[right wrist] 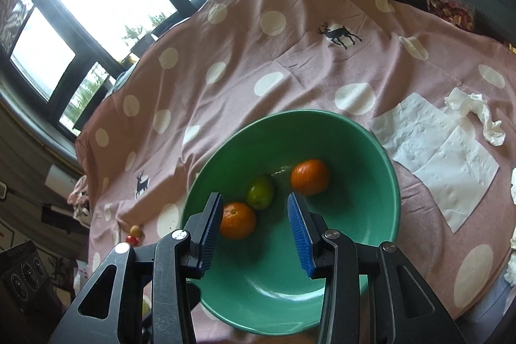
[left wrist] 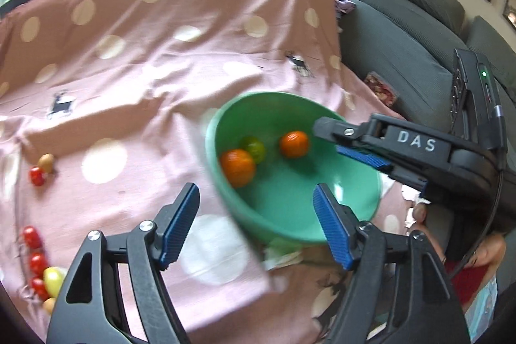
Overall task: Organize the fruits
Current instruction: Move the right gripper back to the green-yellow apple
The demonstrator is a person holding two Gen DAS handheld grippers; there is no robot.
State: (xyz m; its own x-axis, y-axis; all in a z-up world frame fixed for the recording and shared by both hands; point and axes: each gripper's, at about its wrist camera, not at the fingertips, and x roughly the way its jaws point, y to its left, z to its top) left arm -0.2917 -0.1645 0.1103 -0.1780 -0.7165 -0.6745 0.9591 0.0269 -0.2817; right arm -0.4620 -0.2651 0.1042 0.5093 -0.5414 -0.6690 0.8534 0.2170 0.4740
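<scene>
Pink cloth (right wrist: 290,79) | bowl (left wrist: 225,182) rim blurred | tomatoes (left wrist: 37,260) edge-cropped

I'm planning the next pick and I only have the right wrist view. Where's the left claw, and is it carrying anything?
Observer: The left claw is open and empty, hovering by the near side of the green bowl.
Operator: Is any fruit still outside the bowl, besides the two small fruits I can see at the cloth's edge?
Observer: Yes. A further cluster of cherry tomatoes, red and yellow, lies on the pink cloth at the lower left of the left wrist view.
</scene>
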